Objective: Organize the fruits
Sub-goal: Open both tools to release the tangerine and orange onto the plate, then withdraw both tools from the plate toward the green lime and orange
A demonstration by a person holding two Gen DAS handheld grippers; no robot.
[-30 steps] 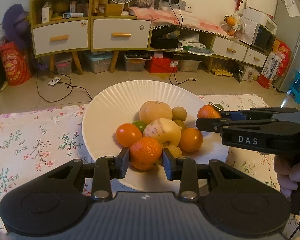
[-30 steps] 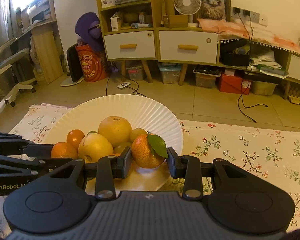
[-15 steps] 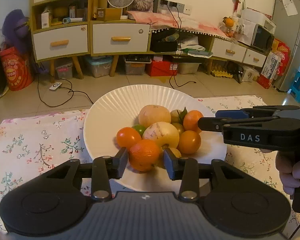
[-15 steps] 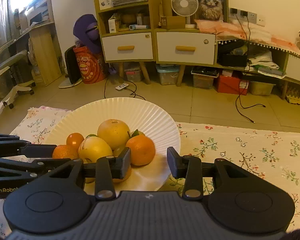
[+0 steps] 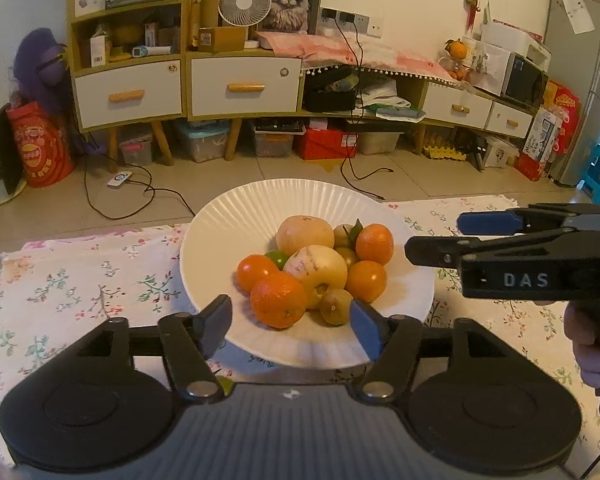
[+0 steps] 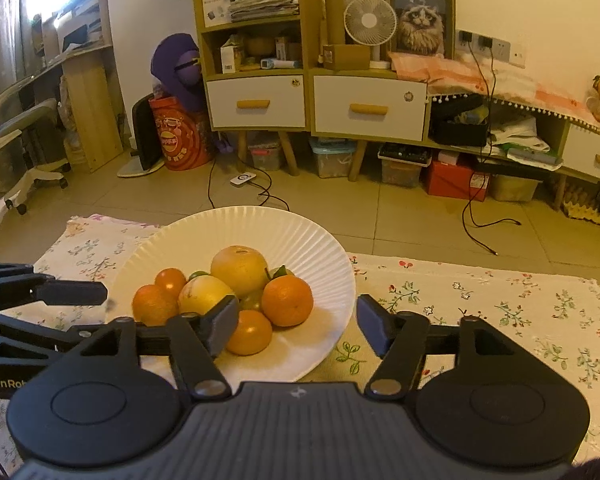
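Observation:
A white ribbed plate [image 5: 236, 232] [image 6: 300, 236] sits on the floral tablecloth and holds a pile of fruit: several oranges, two large yellow pears and small green fruits. The front orange [image 5: 278, 300] lies on the plate just beyond my left gripper [image 5: 290, 326], which is open and empty at the plate's near rim. The leafy orange [image 6: 287, 300] [image 5: 374, 243] rests at the pile's right side. My right gripper [image 6: 296, 326] is open and empty over the plate's right rim; it shows from the side in the left wrist view [image 5: 452, 236].
The floral tablecloth [image 5: 80, 280] [image 6: 500, 308] covers the table on both sides of the plate. Beyond the table edge are tiled floor with cables, a wooden cabinet [image 5: 180, 84] with white drawers, and storage boxes.
Both grippers opened and drew back. The left one let go of the front orange; the right one set the leafy orange on the pile and released it.

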